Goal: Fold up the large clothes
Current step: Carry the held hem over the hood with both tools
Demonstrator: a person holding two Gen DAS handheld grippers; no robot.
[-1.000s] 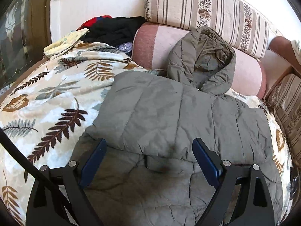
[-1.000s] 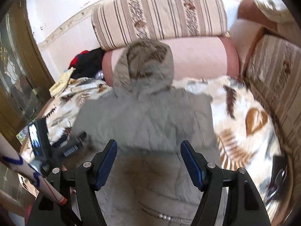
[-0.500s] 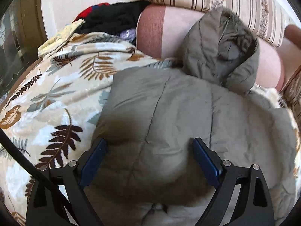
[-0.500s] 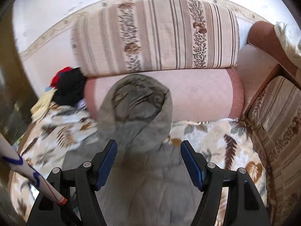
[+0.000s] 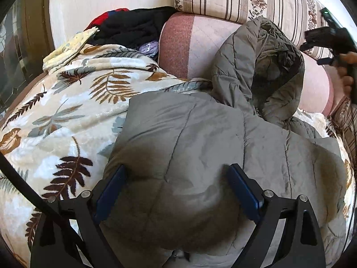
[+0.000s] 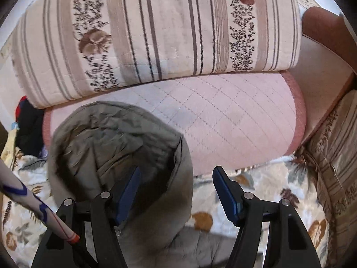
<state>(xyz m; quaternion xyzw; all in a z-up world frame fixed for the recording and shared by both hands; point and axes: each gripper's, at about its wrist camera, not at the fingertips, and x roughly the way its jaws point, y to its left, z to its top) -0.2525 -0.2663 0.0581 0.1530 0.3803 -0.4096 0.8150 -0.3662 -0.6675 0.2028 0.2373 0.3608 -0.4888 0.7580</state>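
A grey-green quilted hooded jacket (image 5: 200, 147) lies on a leaf-print blanket (image 5: 67, 116), sleeves folded in. Its hood (image 5: 256, 67) leans up against a pink bolster (image 5: 191, 44). My left gripper (image 5: 176, 185) is open, low over the jacket's body, jaws astride a raised fold. My right gripper (image 6: 176, 185) is open at the hood (image 6: 116, 147): its left finger is inside the hood opening and its right finger outside, so the hood's right rim lies between the jaws. The right gripper also shows in the left wrist view (image 5: 332, 38), held by a hand.
A striped floral cushion (image 6: 156, 33) stands behind the bolster (image 6: 234, 120). Dark and red clothes (image 5: 131, 29) and a yellow cloth (image 5: 71, 47) are piled at the far left. A striped sofa arm (image 6: 334, 151) borders the right side.
Both grippers moved forward along the jacket. The right gripper travelled from over the jacket's body up to the hood. The left gripper came lower onto the body.
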